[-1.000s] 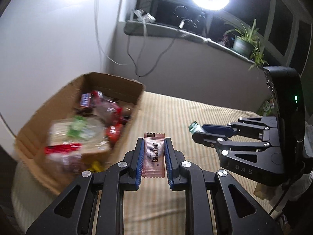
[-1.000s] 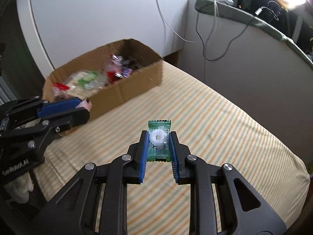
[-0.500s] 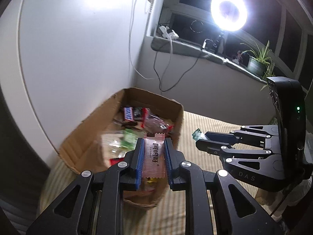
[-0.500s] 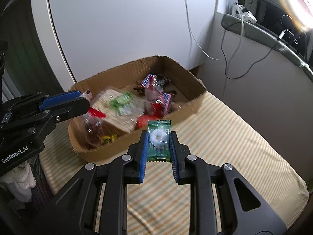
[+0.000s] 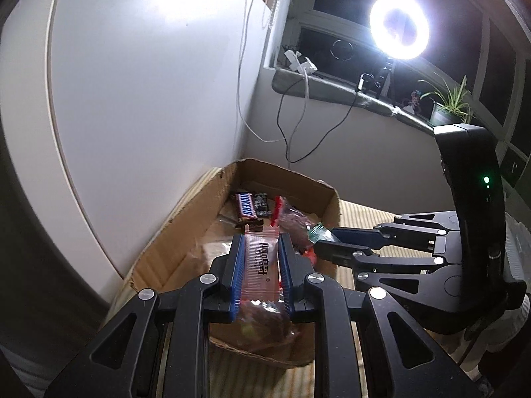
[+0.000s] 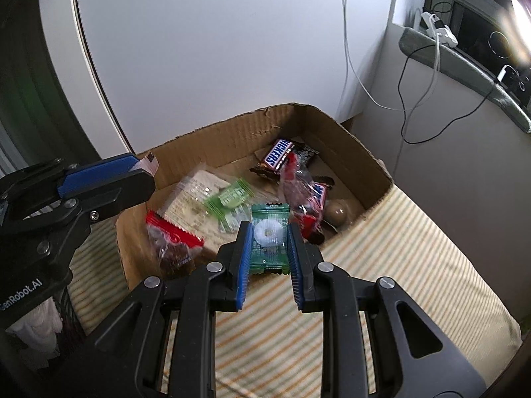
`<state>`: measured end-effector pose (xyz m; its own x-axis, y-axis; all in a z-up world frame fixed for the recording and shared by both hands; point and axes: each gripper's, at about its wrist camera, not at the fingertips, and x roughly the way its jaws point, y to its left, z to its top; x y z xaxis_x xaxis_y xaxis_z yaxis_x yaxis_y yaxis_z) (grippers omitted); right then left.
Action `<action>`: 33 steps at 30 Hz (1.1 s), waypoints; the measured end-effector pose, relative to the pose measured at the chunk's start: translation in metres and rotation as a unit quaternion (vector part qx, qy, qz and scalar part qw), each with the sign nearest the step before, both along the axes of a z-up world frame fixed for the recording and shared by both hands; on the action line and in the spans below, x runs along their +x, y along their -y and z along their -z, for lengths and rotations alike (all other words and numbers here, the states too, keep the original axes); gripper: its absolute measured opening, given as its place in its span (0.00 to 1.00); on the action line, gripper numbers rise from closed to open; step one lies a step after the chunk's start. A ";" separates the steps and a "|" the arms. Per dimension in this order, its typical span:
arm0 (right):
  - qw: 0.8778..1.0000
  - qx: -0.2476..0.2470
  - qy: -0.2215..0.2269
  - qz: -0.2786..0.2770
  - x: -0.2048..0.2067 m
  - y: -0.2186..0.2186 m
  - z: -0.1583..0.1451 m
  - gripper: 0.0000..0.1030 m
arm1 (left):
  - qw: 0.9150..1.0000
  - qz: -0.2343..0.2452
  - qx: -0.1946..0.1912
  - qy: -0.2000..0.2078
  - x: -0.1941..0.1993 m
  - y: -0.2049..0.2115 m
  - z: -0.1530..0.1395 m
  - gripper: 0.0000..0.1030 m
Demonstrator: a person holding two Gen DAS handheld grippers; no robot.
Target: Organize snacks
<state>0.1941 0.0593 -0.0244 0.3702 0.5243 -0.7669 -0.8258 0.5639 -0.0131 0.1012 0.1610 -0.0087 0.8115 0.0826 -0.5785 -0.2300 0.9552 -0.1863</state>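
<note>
My left gripper [image 5: 260,248] is shut on a pink snack packet [image 5: 260,265] and holds it over the near end of an open cardboard box [image 5: 186,229]. My right gripper [image 6: 268,232] is shut on a green candy packet [image 6: 269,242] with a white ring inside, above the box's near rim [image 6: 375,179]. The box holds several snacks, among them a Snickers bar [image 6: 278,155] and a green packet [image 6: 229,199]. The right gripper also shows in the left wrist view [image 5: 318,235], and the left gripper in the right wrist view [image 6: 146,169].
The box stands on a striped cloth surface [image 6: 398,265] against a white wall panel [image 6: 199,49]. A window ledge [image 5: 348,91] with cables, a ring light [image 5: 398,26] and a potted plant [image 5: 448,109] lies behind.
Both grippers have moved with their packets from over the striped cloth toward the box and now hang over it. Both stay shut.
</note>
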 end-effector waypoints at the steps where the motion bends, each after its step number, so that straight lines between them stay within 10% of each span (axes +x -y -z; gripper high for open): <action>1: 1.000 -0.001 0.000 -0.002 -0.001 -0.003 0.000 0.21 | 1.000 -0.002 -0.001 0.000 0.001 -0.002 0.000 0.18; 13: 1.000 -0.003 0.010 -0.004 0.003 -0.016 0.003 0.26 | 1.000 -0.024 -0.003 0.001 0.004 -0.021 0.002 0.23; 26: 1.000 0.014 0.022 0.014 0.002 0.000 -0.006 0.67 | 0.999 -0.034 0.002 0.007 -0.002 -0.022 -0.005 0.36; 33: 0.999 0.022 0.032 0.028 -0.007 0.012 -0.011 0.81 | 0.999 -0.043 0.005 0.015 -0.012 -0.019 -0.012 0.61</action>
<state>0.1874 0.0477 -0.0134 0.4483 0.5338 -0.7170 -0.7906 0.6111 -0.0393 0.0889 0.1796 0.0034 0.8176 0.1588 -0.5535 -0.3058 0.9342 -0.1837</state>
